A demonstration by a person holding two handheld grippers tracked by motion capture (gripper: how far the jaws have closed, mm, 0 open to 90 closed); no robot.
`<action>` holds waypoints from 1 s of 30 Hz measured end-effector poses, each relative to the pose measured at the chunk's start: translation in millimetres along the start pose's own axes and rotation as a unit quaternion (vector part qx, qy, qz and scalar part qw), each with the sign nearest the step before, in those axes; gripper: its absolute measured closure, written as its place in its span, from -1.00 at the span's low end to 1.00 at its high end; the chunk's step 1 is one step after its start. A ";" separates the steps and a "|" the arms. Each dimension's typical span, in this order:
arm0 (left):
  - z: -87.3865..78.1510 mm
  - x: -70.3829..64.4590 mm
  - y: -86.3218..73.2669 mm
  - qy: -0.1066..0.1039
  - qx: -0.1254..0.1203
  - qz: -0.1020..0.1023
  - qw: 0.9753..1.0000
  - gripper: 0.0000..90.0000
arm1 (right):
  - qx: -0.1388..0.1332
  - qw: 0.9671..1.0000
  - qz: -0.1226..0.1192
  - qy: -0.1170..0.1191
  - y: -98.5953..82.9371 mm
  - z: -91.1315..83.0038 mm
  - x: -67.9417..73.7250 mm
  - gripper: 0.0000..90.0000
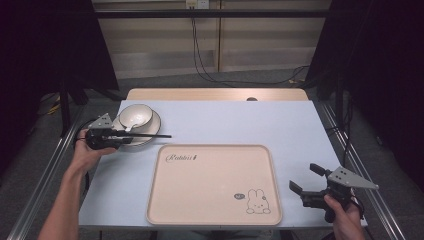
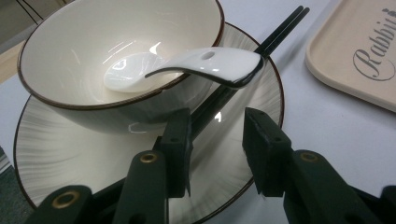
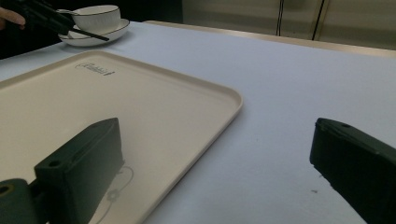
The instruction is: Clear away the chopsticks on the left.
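Fingers (image 2: 219, 158) (left) straddle chopsticks (image 2: 261, 51) loosely.

Plate (image 2: 60, 154) cut off at bottom left of left gripper view, tray (image 2: 355, 51) clipped at upper right. Chopsticks' (image 2: 280, 30) near ends hidden behind the jaws. Tray's print (image 3: 95, 69) too small to read, upper left of right gripper view.

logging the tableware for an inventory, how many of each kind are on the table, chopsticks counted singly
bowl: 1
plate: 1
spoon: 1
chopsticks: 2
tray: 1
total: 6
The left hand-held gripper has its jaws open by the chopsticks.
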State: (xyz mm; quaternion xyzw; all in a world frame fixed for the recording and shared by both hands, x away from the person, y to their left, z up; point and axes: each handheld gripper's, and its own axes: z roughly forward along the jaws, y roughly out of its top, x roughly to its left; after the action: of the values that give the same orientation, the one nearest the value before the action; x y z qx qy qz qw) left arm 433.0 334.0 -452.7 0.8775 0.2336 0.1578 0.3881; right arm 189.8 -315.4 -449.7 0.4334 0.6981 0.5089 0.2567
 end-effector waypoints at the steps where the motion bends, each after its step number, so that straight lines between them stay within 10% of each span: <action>1: -1.0 -0.9 1.1 0.007 -0.002 0.001 1.000 0.41 | 0.000 1.000 0.000 0.000 0.0 0.0 0.0 -0.96; 9: -3.9 5.6 -1.8 0.011 -0.009 -0.008 1.000 0.19 | 0.000 1.000 -0.002 0.003 -0.1 0.2 0.2 -0.94; 30: 16.4 -2.9 4.7 -0.025 0.035 0.024 0.999 0.61 | 0.000 1.000 0.004 0.001 -0.6 -0.1 -0.9 -0.94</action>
State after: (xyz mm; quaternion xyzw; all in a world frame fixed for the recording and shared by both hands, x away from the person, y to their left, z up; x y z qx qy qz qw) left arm 439.4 319.8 -460.0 0.8994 0.2084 0.1367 0.3591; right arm 190.0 -316.4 -450.3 0.4355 0.6964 0.5104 0.2546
